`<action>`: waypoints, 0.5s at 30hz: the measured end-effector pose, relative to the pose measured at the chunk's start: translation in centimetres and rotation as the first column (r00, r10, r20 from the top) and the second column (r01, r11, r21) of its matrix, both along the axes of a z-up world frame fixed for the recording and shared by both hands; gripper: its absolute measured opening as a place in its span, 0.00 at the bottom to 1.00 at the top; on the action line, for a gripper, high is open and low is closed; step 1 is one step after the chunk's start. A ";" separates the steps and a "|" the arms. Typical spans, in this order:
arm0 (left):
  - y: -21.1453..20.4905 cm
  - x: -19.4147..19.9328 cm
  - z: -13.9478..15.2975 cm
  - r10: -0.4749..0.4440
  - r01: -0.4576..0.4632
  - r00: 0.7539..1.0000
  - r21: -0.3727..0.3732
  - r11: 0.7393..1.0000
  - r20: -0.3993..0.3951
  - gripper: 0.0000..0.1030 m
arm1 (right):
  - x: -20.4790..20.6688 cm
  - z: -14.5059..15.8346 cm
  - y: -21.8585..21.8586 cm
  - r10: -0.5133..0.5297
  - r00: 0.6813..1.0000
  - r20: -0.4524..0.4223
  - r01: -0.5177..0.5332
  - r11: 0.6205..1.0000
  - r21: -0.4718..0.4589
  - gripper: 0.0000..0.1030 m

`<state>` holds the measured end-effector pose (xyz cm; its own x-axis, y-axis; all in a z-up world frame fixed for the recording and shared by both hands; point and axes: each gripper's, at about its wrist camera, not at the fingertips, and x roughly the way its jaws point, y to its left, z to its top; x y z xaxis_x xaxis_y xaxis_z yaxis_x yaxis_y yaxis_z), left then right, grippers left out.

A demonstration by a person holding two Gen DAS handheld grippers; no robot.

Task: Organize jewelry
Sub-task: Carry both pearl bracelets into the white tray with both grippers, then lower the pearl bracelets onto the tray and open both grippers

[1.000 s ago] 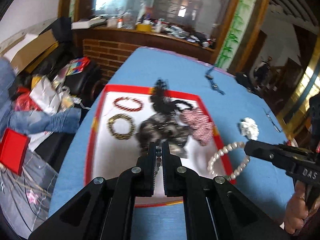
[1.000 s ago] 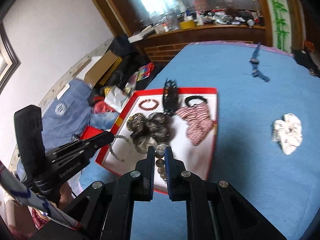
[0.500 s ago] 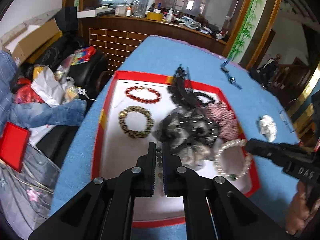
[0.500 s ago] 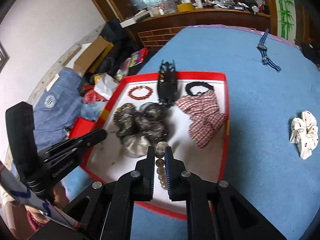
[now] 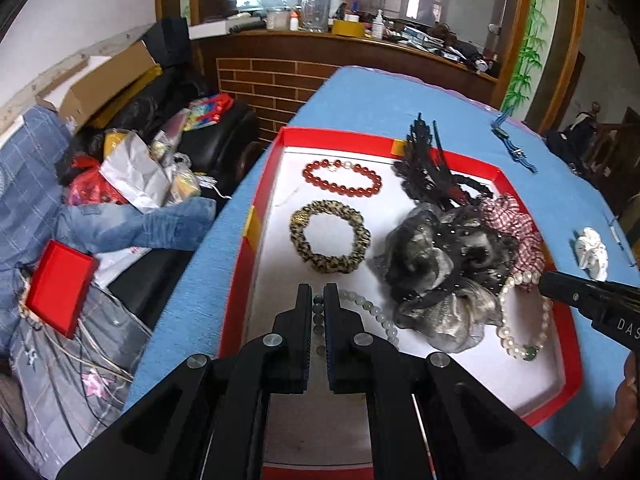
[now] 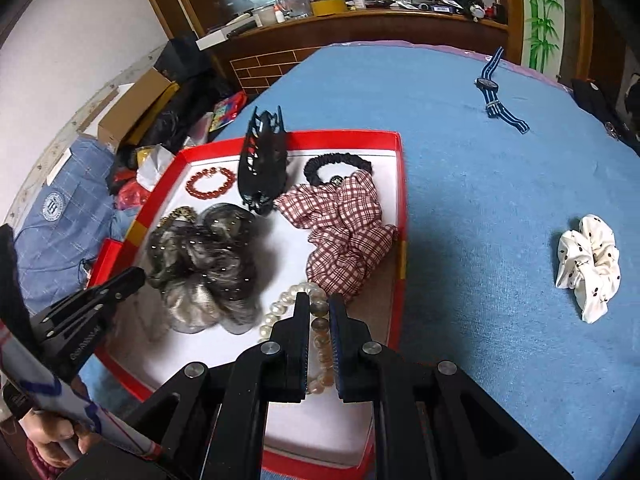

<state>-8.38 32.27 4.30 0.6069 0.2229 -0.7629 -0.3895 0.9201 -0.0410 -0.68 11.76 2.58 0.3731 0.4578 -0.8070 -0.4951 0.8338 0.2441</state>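
A red tray (image 5: 256, 184) with a white lining lies on the blue tablecloth. My left gripper (image 5: 318, 290) is shut on a grey-green bead bracelet (image 5: 376, 312), whose loose end rests on the lining at the tray's near left. My right gripper (image 6: 319, 300) is shut on a pearl bracelet (image 6: 286, 300) that drapes onto the lining by the plaid scrunchie (image 6: 344, 228). In the left wrist view the right gripper (image 5: 546, 282) comes in from the right with the pearl bracelet (image 5: 520, 320) hanging under it. The left gripper (image 6: 134, 276) shows at the left of the right wrist view.
The tray also holds a red bead bracelet (image 5: 340, 178), a leopard-print bracelet (image 5: 330, 240), a black hair claw (image 6: 262, 168), a black scrunchie (image 6: 336, 164) and a grey gauze scrunchie (image 6: 204, 264). A white scrunchie (image 6: 588, 264) and a striped watch (image 6: 496, 96) lie on the cloth.
Both grippers have sunk toward the tray with their bracelets. The pearl bracelet has moved from over the tray's right rim to inside it, and the bead bracelet's end now lies on the lining.
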 end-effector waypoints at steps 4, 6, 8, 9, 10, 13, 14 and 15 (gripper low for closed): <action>-0.2 -0.1 0.1 0.012 -0.013 1.000 0.036 0.999 0.004 0.05 | 0.0 -0.5 0.4 0.003 1.000 -0.006 -0.003 1.000 -0.010 0.10; -0.1 -0.1 0.0 0.017 -0.017 1.000 0.042 0.999 0.004 0.05 | -0.1 -0.7 0.6 0.004 1.000 -0.004 -0.004 1.000 -0.017 0.11; 0.0 -0.1 -0.1 0.020 -0.020 1.000 0.041 0.999 0.002 0.05 | -0.1 -0.8 0.9 0.005 1.000 -0.003 -0.005 1.000 -0.023 0.10; 0.1 -0.1 -0.2 0.022 -0.022 1.000 0.041 0.999 0.001 0.05 | -0.2 -0.9 1.0 0.006 1.000 -0.003 -0.006 1.000 -0.027 0.11; 0.1 0.0 -0.2 0.024 -0.024 1.000 0.041 0.999 0.000 0.05 | -0.2 -1.0 1.1 0.007 1.000 -0.005 -0.008 1.000 -0.030 0.10; 0.2 -0.1 -0.3 0.026 -0.026 1.000 0.042 0.999 0.001 0.05 | -0.2 -1.2 1.3 0.009 1.000 -0.007 -0.009 0.999 -0.034 0.11; 0.3 -0.1 -0.4 0.027 -0.027 1.000 0.043 0.999 0.002 0.05 | -0.2 -1.2 1.4 0.009 1.000 -0.007 -0.010 0.999 -0.036 0.11; 0.3 -0.2 -0.4 0.028 -0.028 1.000 0.043 0.999 0.002 0.05 | -0.2 -1.2 1.5 0.010 1.000 -0.006 -0.010 0.999 -0.037 0.11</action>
